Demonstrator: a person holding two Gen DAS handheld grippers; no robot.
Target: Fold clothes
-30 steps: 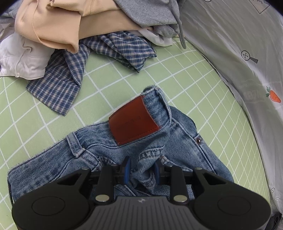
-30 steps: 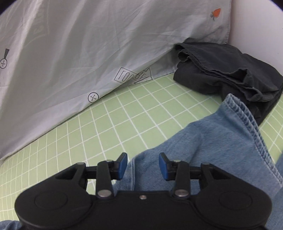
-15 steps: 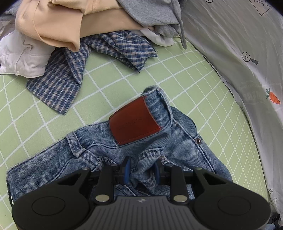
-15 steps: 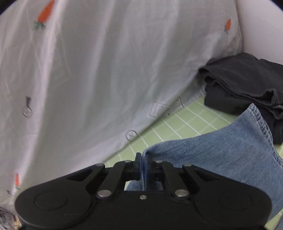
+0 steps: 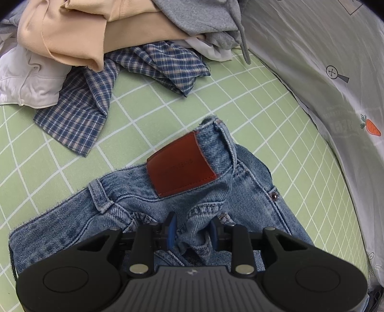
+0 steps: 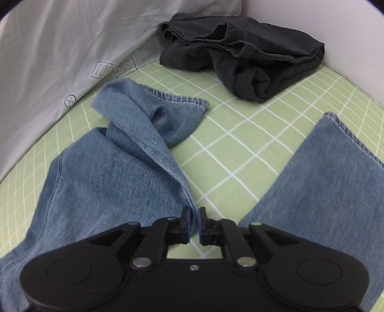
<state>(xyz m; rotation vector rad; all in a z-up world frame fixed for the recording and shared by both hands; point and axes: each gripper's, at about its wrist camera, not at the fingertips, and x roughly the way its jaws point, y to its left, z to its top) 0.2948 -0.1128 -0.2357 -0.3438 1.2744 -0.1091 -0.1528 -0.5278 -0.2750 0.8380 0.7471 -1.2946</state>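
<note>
Blue jeans lie on a green grid sheet. In the left wrist view their waistband point(image 5: 216, 153) with a brown leather patch point(image 5: 181, 165) faces me. My left gripper point(image 5: 192, 231) is shut on a bunched fold of denim just below the waistband. In the right wrist view both legs show: the left leg point(image 6: 112, 168) is twisted and folded over near its hem, the right leg point(image 6: 324, 182) lies flat. My right gripper point(image 6: 194, 224) is shut on the inner edge of the left leg.
A pile of clothes lies beyond the jeans: a beige garment point(image 5: 96, 31), a grey hoodie point(image 5: 199, 16), a white garment point(image 5: 31, 81) and a blue plaid shirt point(image 5: 96, 100). A grey printed sheet point(image 5: 324, 60) borders the right. A folded black garment point(image 6: 242, 55) lies by the white wall.
My right gripper closed on the jeans leg, lifted, then came back down with the leg now twisted over. My left gripper kept its hold with little movement.
</note>
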